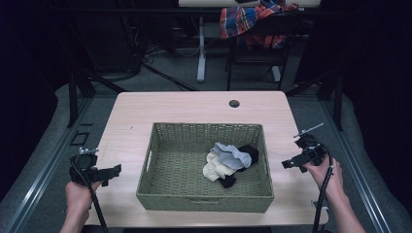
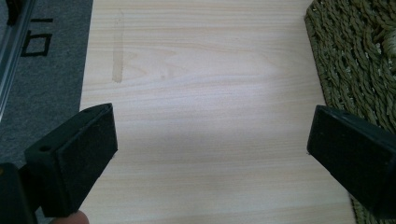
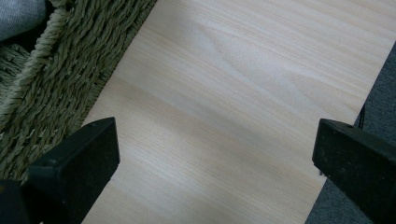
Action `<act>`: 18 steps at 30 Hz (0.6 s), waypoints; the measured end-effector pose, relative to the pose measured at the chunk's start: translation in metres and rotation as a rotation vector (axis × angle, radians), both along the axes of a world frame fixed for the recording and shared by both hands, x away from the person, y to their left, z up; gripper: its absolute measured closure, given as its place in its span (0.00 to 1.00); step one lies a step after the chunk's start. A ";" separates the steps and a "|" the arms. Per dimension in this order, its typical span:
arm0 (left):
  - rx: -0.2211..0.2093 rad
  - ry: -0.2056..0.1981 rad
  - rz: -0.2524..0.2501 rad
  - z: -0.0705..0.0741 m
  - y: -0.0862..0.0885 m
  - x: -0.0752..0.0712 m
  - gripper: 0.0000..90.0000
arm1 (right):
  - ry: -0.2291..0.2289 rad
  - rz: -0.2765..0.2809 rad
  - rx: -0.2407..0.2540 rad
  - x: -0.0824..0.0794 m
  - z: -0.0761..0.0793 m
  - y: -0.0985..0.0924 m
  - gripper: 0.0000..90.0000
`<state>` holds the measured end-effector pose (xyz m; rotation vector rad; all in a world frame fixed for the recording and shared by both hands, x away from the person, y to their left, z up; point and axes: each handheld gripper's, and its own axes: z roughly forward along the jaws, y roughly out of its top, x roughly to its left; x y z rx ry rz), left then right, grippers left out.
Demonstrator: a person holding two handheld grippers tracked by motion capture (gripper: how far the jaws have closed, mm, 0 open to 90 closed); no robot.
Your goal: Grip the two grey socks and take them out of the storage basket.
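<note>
I am holding my left gripper (image 1: pixel 104 173) at the lower left of the high view, over the bare wood of the table (image 1: pixel 194 104) just outside the woven basket (image 1: pixel 160 194), and my left hand (image 1: pixel 77 194) is wrapping its handle from below. In the left gripper view its two black jaws are standing wide apart with nothing between them but pale wood grain, and the basket's braided wall is cutting in at the right edge; a faint streak is showing on the wood at the upper left. I am holding my right gripper (image 1: pixel 291 162) at the right of the high view, beside the basket's right wall, with my right hand (image 1: pixel 328 172) below it and its cable trailing down toward the bottom edge. In the right gripper view its jaws are also spreading wide over bare table, the basket's rim is filling the upper left corner, and a scrap of grey cloth is peeking in there, mostly cut off. Inside the basket, right of centre, a small heap of socks (image 1: pixel 228 162) is lying: grey, cream and black pieces overlapping so that I cannot tell how many there are. At the top of the high view a plaid cloth (image 1: pixel 245 19) is draping over a chair, its upper part cut off, and the surroundings are too dark to make out.
</note>
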<state>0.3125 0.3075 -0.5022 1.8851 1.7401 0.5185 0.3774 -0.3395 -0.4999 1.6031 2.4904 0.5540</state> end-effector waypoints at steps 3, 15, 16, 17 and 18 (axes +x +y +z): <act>0.007 0.004 -0.008 0.000 -0.001 0.000 0.02 | 0.003 0.009 -0.004 0.000 0.001 0.000 0.01; 0.001 -0.004 -0.008 0.001 0.002 -0.003 0.02 | 0.003 0.003 0.004 0.002 0.005 0.002 0.00; -0.004 -0.008 -0.005 0.001 0.001 -0.003 0.02 | 0.013 0.013 -0.004 0.003 0.005 0.002 0.00; -0.002 -0.008 -0.010 0.002 0.001 -0.002 0.02 | 0.022 0.020 -0.011 0.003 0.005 0.002 0.00; -0.003 -0.009 -0.012 0.002 0.000 -0.002 0.02 | 0.023 0.015 -0.008 0.003 0.004 0.002 0.00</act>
